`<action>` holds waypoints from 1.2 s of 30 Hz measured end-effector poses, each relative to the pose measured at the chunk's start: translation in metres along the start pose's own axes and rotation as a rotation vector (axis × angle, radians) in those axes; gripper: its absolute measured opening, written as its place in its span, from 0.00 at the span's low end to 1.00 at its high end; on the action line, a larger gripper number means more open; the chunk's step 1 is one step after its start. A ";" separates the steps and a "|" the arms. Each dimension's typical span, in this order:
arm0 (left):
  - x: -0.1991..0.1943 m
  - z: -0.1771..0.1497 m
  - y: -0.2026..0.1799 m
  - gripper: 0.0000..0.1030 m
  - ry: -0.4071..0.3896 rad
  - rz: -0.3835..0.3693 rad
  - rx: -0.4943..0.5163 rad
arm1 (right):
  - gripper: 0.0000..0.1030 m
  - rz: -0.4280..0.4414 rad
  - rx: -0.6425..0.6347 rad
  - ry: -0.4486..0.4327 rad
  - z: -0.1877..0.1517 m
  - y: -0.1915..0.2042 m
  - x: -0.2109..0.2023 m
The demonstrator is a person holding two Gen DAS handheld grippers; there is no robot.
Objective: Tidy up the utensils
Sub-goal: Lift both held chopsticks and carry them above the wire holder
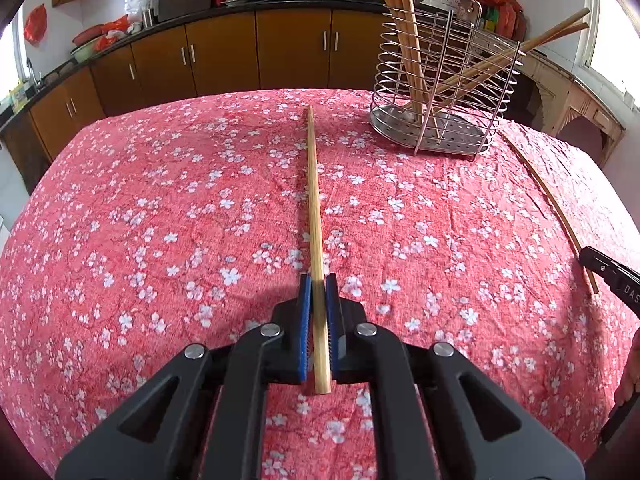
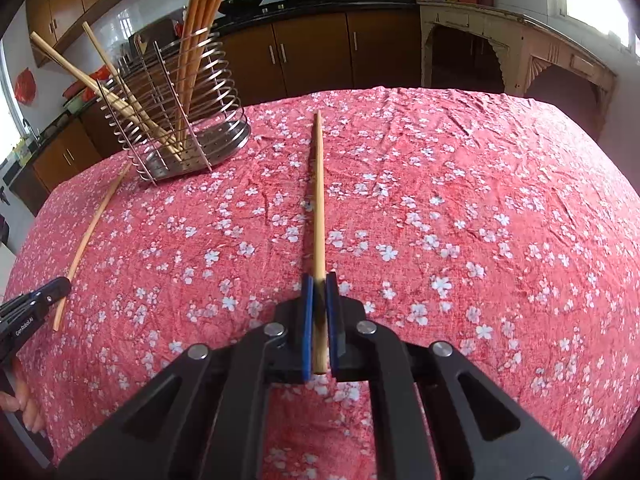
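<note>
Blue pads of my left hand-held gripper [image 1: 319,284] pinch one pale wooden chopstick [image 1: 314,200], and my right hand-held gripper [image 2: 319,282] pinches another chopstick [image 2: 319,200]. Both sticks point out over the red flowery tabletop [image 1: 160,220]. Near them the wire rack [image 1: 444,96] holds more chopsticks [image 1: 408,40], leaning.

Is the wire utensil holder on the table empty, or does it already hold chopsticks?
Not empty. The wire utensil holder already holds several wooden chopsticks, some near upright, others leaning out over its rim.
</note>
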State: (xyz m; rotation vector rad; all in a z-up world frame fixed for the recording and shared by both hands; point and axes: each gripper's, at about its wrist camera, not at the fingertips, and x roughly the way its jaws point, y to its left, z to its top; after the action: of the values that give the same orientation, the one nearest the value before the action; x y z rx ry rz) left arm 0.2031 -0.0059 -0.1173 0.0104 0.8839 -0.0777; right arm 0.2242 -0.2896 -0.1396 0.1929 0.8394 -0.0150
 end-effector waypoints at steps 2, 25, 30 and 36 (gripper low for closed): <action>-0.009 0.000 0.002 0.07 -0.016 -0.007 -0.002 | 0.07 -0.001 -0.006 -0.030 0.000 0.000 -0.011; -0.125 0.077 0.025 0.07 -0.428 -0.123 -0.064 | 0.07 0.114 0.022 -0.449 0.079 -0.013 -0.133; -0.126 0.085 0.018 0.07 -0.442 -0.111 -0.022 | 0.07 0.128 0.029 -0.462 0.087 -0.018 -0.137; -0.123 0.090 0.020 0.07 -0.449 -0.106 -0.051 | 0.07 0.147 0.044 -0.475 0.095 -0.021 -0.141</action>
State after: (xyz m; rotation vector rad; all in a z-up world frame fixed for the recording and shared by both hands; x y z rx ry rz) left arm 0.1960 0.0178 0.0340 -0.0990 0.4367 -0.1501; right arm 0.1984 -0.3356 0.0233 0.2787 0.3508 0.0573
